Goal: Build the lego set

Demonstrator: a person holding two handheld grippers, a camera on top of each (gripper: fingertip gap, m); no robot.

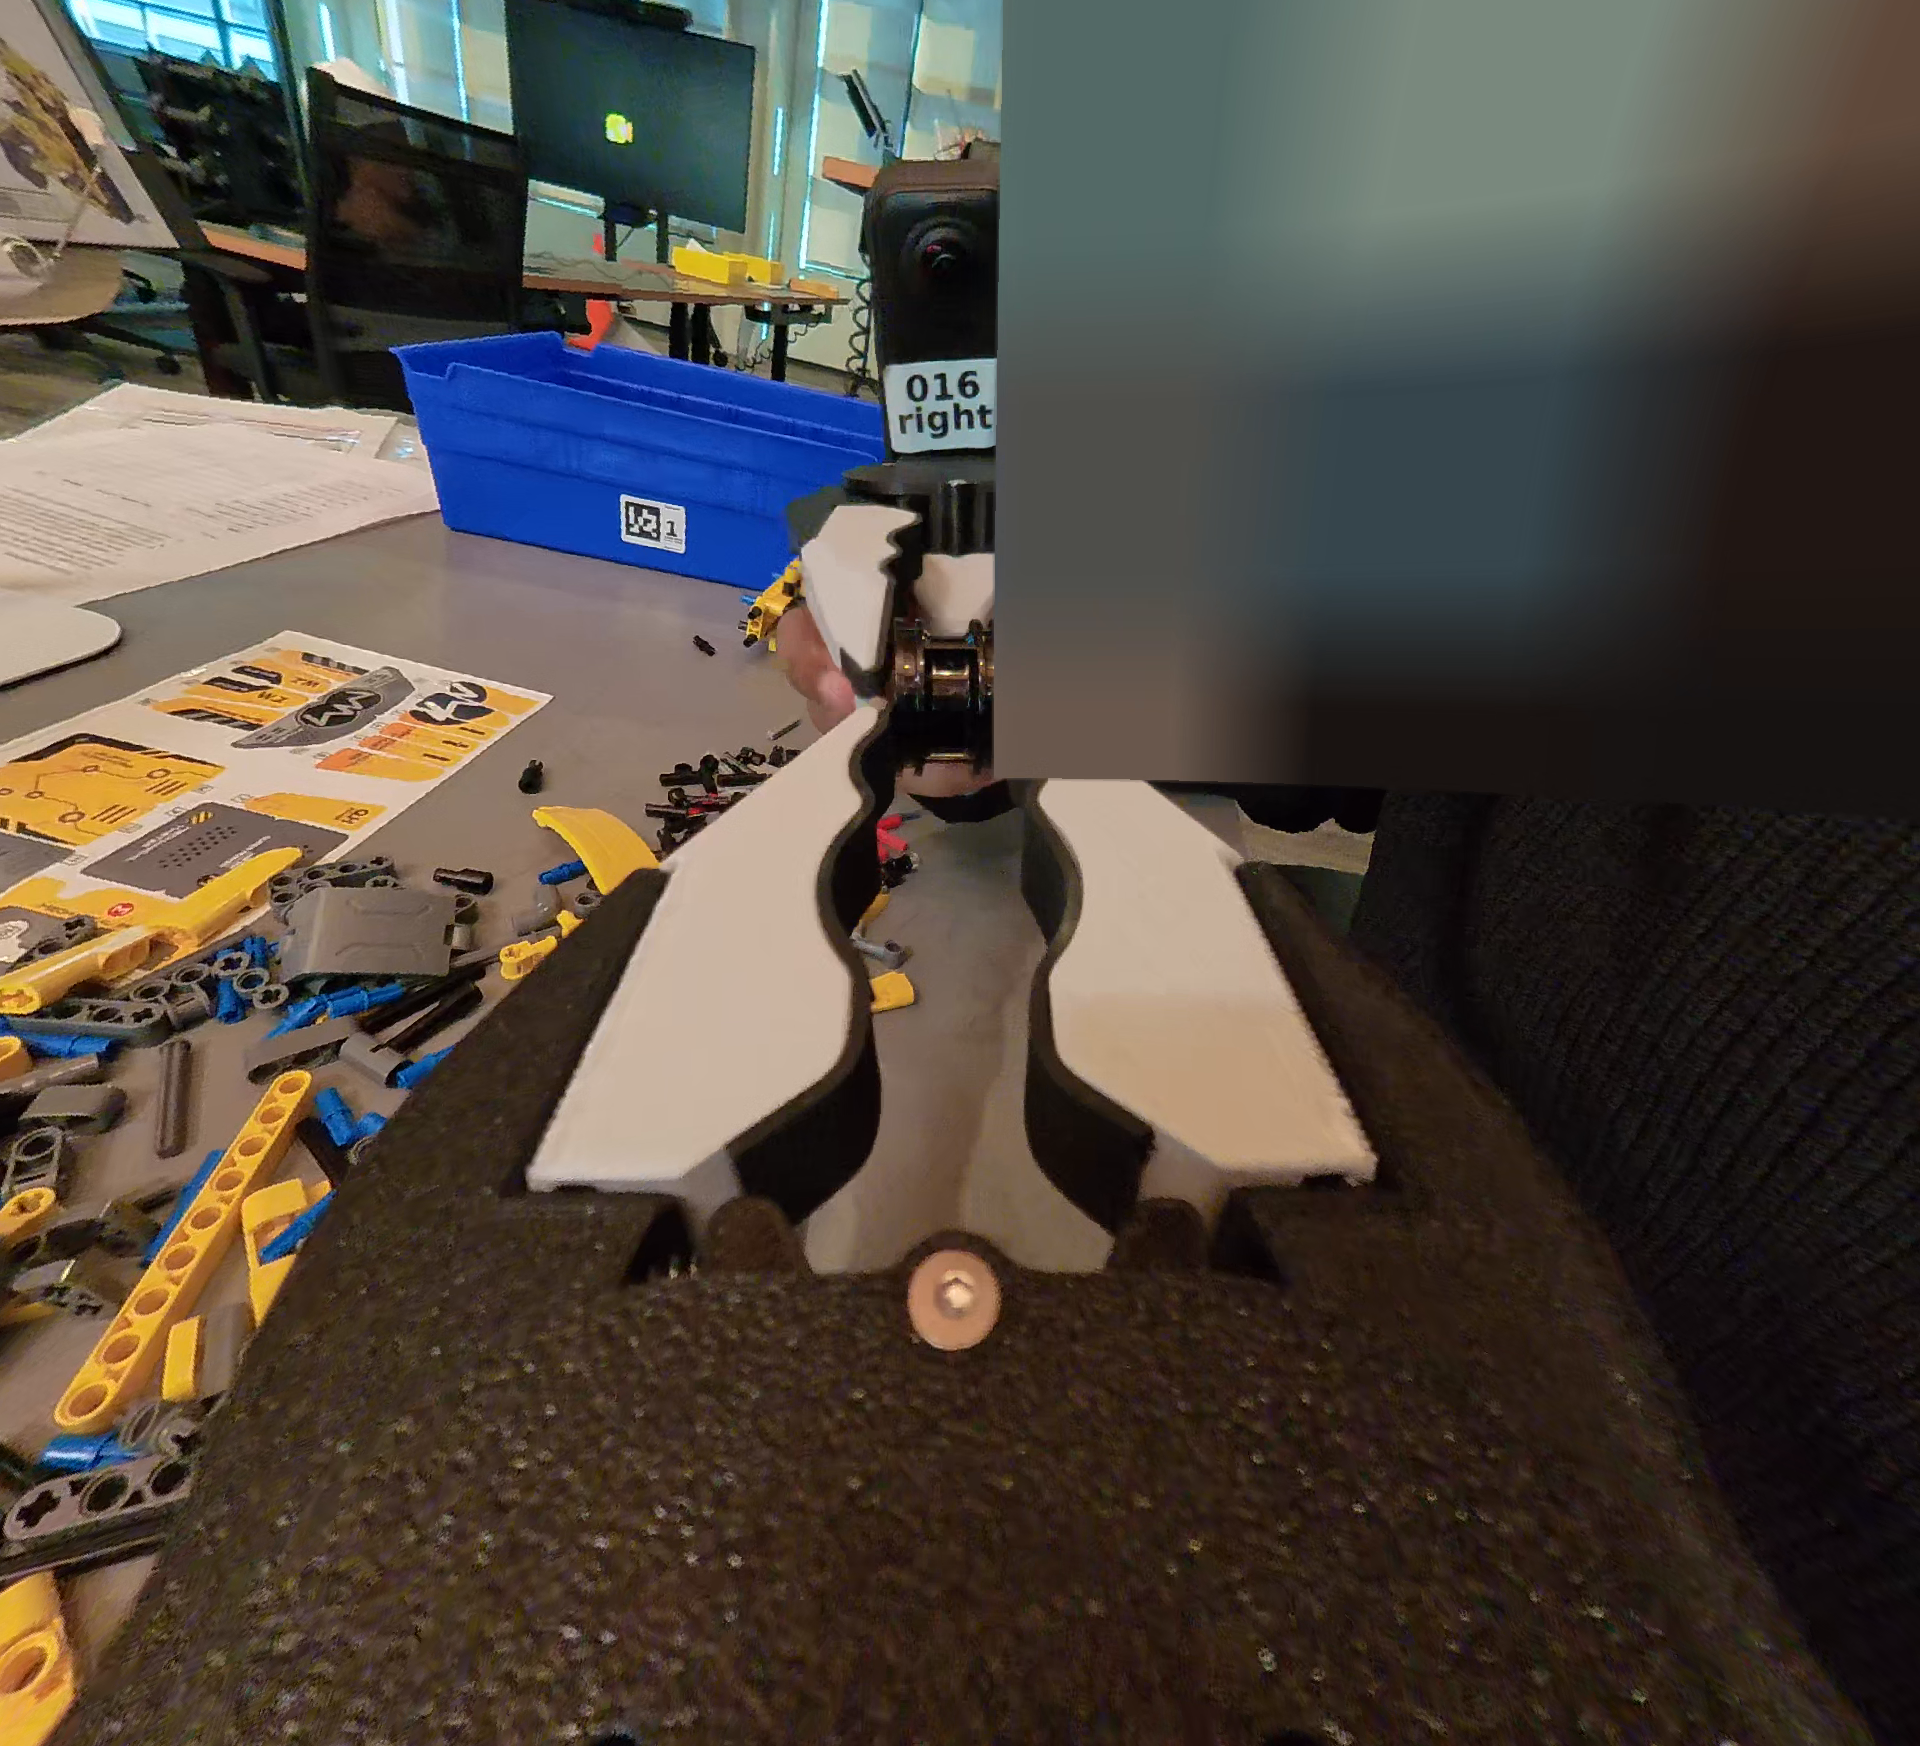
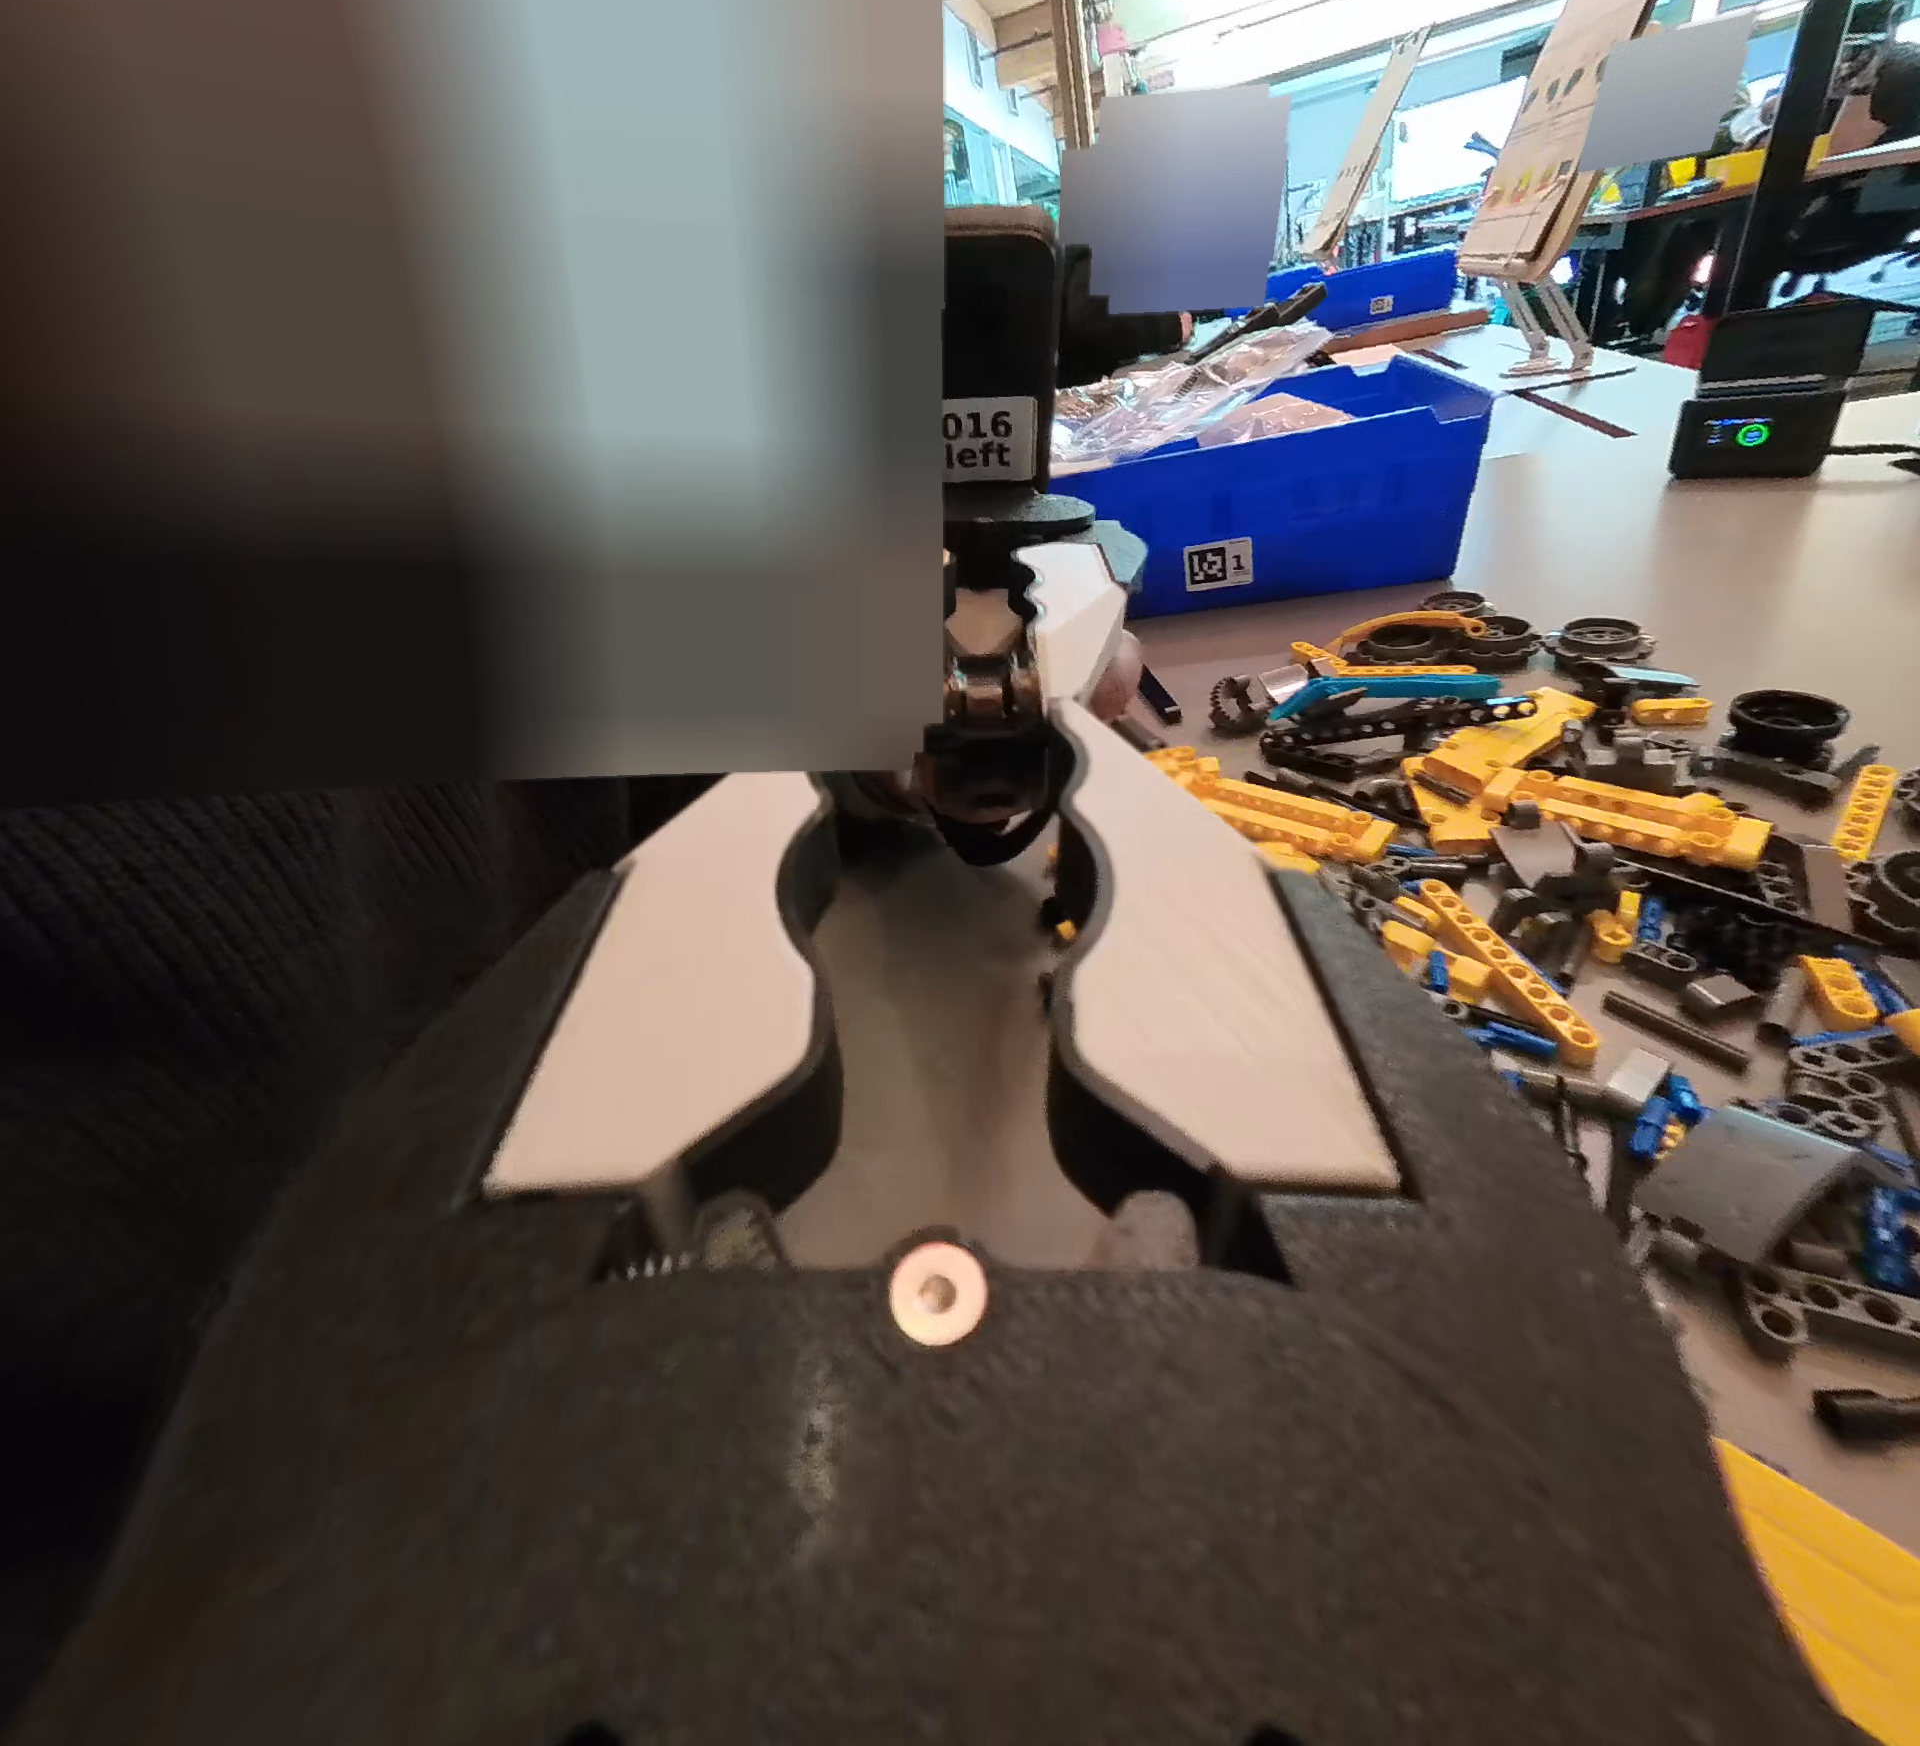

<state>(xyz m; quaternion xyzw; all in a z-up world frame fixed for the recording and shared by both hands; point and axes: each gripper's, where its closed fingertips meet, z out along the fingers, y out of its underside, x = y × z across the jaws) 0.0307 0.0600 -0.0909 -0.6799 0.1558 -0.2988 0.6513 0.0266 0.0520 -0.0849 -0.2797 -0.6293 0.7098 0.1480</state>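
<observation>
My two grippers meet tip to tip over the grey table. A small dark, shiny wheel-like building-toy assembly [image 1: 940,668] sits between them; it also shows in the right wrist view [image 2: 982,694]. My left gripper [image 1: 940,751] is closed on its near side, with the right finger tip hidden by a blur patch. The right gripper [image 1: 894,595] faces it and clamps the assembly from the far side. In the right wrist view my right gripper [image 2: 956,761] holds the black lower part, and the left gripper [image 2: 1023,631] clamps it from beyond.
A blue bin [image 1: 582,439] stands behind on the table; it also shows in the right wrist view [image 2: 1299,491]. Loose yellow, blue and grey toy parts [image 1: 208,1021] [image 2: 1558,823] are scattered about, beside a sticker sheet [image 1: 260,761] and papers [image 1: 177,491]. A dark knit sleeve [image 1: 1662,1073] is close. My two grippers' fingertips are within a few centimetres of each other.
</observation>
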